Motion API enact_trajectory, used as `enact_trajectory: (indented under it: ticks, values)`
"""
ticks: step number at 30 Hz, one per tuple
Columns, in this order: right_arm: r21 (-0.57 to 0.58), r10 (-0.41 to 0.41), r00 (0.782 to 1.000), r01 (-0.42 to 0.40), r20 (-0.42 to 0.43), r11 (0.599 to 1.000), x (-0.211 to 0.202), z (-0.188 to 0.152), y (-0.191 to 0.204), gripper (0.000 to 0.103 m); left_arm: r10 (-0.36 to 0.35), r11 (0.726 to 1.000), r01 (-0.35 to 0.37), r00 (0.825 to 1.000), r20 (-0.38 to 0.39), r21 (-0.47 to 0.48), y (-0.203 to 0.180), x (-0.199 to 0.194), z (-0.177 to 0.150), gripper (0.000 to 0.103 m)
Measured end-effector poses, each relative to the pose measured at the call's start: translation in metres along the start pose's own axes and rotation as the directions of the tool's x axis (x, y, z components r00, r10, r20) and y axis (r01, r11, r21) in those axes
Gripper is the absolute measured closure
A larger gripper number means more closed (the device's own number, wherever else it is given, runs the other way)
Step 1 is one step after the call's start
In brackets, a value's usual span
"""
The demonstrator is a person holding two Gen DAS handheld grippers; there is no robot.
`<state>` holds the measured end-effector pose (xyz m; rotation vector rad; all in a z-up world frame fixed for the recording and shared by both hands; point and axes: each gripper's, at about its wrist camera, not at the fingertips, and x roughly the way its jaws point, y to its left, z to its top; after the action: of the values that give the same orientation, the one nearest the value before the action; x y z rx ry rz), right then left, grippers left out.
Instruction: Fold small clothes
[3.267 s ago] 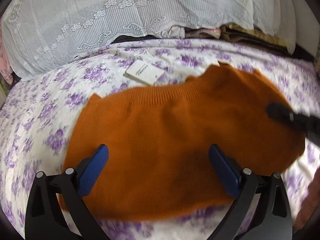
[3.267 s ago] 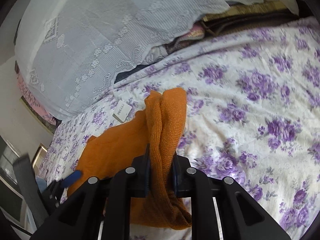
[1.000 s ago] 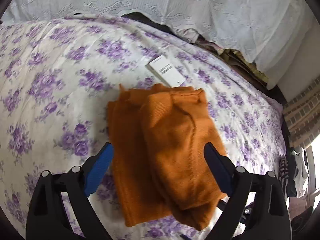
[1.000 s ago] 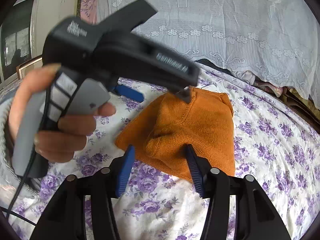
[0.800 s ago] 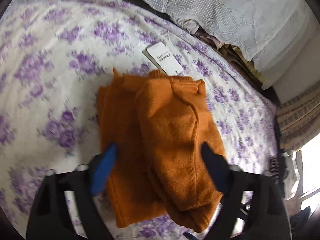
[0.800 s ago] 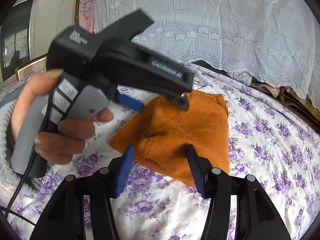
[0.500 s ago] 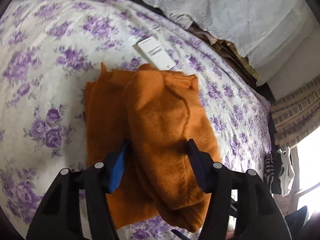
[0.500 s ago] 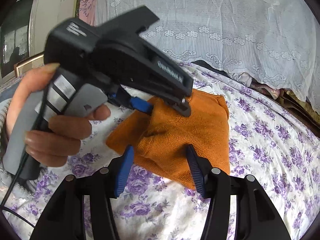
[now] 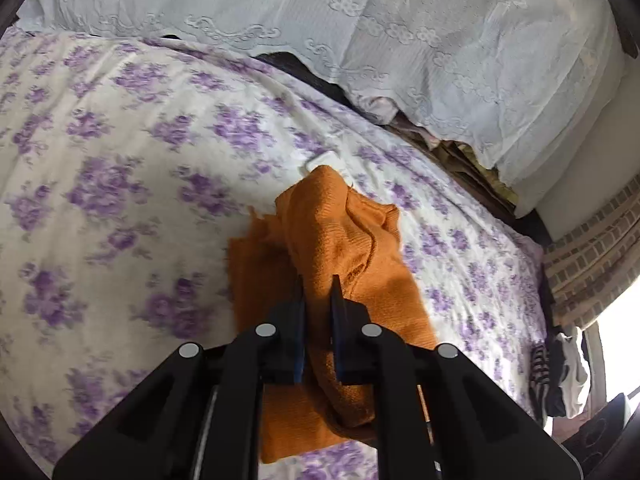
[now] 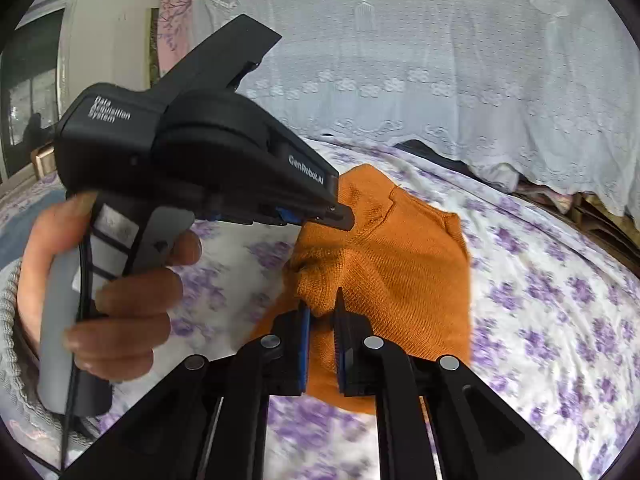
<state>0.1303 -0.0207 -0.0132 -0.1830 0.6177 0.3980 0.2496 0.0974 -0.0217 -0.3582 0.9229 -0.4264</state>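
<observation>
An orange knit sweater [image 9: 360,240], folded into a narrow bundle, lies on the flowered bedspread [image 9: 120,160]. My left gripper [image 9: 317,280] has its jaws closing, and the blue pads pinch a raised ridge of the knit near its close end. In the right wrist view the same sweater [image 10: 400,264] is bunched up. The jaws of my right gripper [image 10: 322,298] are closing too, with a fold of its near edge pressed between the pads. A hand [image 10: 100,280] holds the left gripper's black body [image 10: 192,160], whose tips meet the sweater's far left side.
A white card tag [image 9: 320,159] peeks out beyond the sweater's far end. A white lace cover [image 9: 400,40] drapes over piled things at the back. Striped clothes [image 9: 560,372] hang at the bed's right edge by a brick wall [image 9: 592,256].
Both grippers stood open around the folded sweater; now both have closed on it and the knit bunches upward. The white tag is mostly hidden behind the raised fabric.
</observation>
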Motion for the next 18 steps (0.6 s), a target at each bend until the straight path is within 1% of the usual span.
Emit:
enact_trajectory:
  ticks: [2, 4, 5, 6, 9, 11, 14, 15, 17, 18]
  values:
    - [0.002, 0.026, 0.999, -0.026, -0.040, 1.000, 0.013, -0.003, 0.007, 0.092, 0.047, 0.999, -0.048, 0.998, -0.028, -0.013, 0.014, 0.008, -0.003, 0.093]
    - [0.011, 0.037, 0.991, -0.036, -0.127, 0.999, 0.037, -0.012, 0.011, 0.092, 0.095, 0.995, -0.098, 0.992, -0.088, -0.029, 0.029, 0.027, -0.008, 0.093]
    - [0.022, 0.041, 0.987, -0.038, -0.158, 0.999, 0.047, -0.018, 0.010, 0.092, 0.115, 0.993, -0.119, 0.987, -0.109, -0.026, 0.033, 0.035, -0.010, 0.092]
    - [0.034, 0.047, 0.984, -0.042, -0.170, 0.999, 0.054, -0.025, 0.008, 0.092, 0.135, 0.990, -0.138, 0.984, -0.113, -0.019, 0.034, 0.042, -0.012, 0.090]
    - [0.056, 0.058, 0.984, -0.049, -0.170, 0.997, 0.051, -0.024, 0.004, 0.092, 0.174, 0.985, -0.172, 0.981, -0.089, 0.035, 0.026, 0.042, -0.013, 0.088]
    - [0.075, 0.083, 0.982, -0.071, -0.168, 0.995, 0.047, -0.024, 0.001, 0.091, 0.188, 0.982, -0.185, 0.979, -0.077, 0.047, 0.023, 0.040, -0.013, 0.086]
    - [0.128, 0.138, 0.980, -0.119, -0.147, 0.985, 0.028, -0.025, -0.010, 0.088, 0.161, 0.987, -0.160, 0.986, -0.047, 0.028, 0.023, 0.022, -0.011, 0.085]
    - [0.140, 0.151, 0.979, -0.132, -0.134, 0.981, 0.020, -0.024, -0.015, 0.088, 0.167, 0.986, -0.167, 0.985, -0.030, 0.031, 0.021, 0.017, -0.010, 0.085]
    - [0.156, 0.160, 0.983, -0.145, -0.089, 0.977, 0.001, -0.020, -0.028, 0.088, 0.184, 0.982, -0.184, 0.983, 0.010, 0.048, 0.015, 0.004, -0.009, 0.084]
    - [0.165, 0.156, 0.985, -0.142, -0.071, 0.976, -0.007, -0.017, -0.035, 0.088, 0.175, 0.982, -0.177, 0.984, 0.024, 0.060, 0.010, -0.003, -0.009, 0.084]
